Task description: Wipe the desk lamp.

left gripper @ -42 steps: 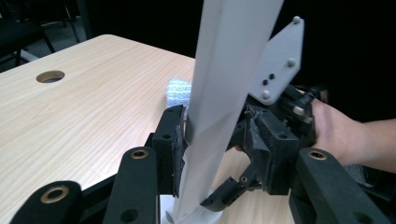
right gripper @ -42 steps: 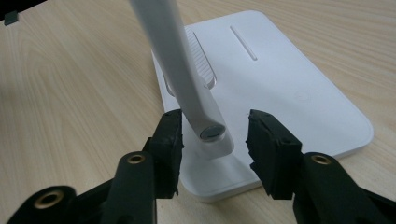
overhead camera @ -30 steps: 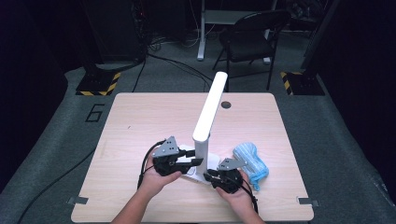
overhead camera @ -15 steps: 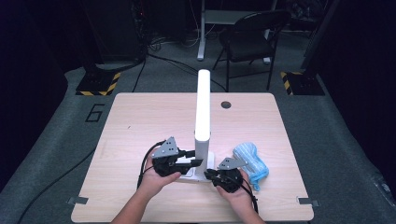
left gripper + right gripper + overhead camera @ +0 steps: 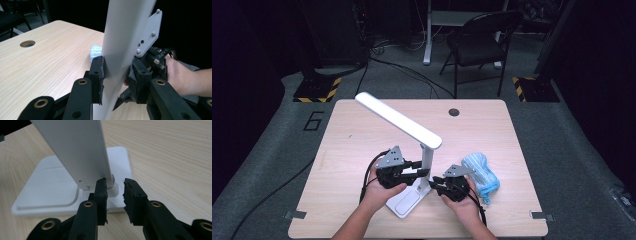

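A light wooden table is seen from above, with a round cable hole near its far edge. On its near half a white desk lamp stands on a flat square base. The post of the lamp is upright, and the long light bar at its top is tilted, its long axis running from the post up and away toward the far left corner of the table. To the right of the lamp, just beside the right hand, a crumpled blue cloth is laid on the table.

The post is clamped between the pads of the left gripper, which have just been closing on it. The right gripper is held low at the foot of the post. Its jaws are drawn as close as they go, a narrow gap is left between the pads, and nothing is held there; the left pad is seen against the small round hinge at the foot.
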`<act>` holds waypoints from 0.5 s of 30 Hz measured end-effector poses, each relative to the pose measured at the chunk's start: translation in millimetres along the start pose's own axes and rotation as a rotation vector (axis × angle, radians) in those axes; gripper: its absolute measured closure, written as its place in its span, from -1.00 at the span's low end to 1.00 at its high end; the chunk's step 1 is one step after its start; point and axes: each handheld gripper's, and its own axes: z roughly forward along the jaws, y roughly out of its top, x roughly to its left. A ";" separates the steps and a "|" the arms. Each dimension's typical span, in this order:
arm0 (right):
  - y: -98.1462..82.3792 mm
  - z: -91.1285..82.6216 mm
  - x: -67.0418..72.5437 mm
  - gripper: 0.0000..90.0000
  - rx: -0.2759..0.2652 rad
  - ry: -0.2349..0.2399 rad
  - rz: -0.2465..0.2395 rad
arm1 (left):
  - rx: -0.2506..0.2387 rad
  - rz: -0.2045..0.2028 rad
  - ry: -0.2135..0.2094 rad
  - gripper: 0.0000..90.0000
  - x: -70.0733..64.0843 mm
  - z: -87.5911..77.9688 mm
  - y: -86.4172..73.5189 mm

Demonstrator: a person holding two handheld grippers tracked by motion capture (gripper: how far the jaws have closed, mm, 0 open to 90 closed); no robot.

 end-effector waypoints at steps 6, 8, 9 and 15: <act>1.5 2.0 -1.3 0.48 -0.011 -0.004 0.015 | -0.025 -0.006 0.038 0.43 1.4 3.0 -0.6; 1.7 0.7 -2.2 0.40 -0.017 0.010 0.004 | -0.024 -0.009 0.030 0.42 2.7 3.9 -0.7; 1.6 -1.0 -1.1 0.34 -0.012 0.016 0.019 | -0.029 -0.011 0.024 0.41 3.1 4.7 -0.8; 2.5 -0.5 5.6 0.10 -0.007 0.057 0.002 | -0.026 -0.011 0.032 0.39 5.2 8.7 1.2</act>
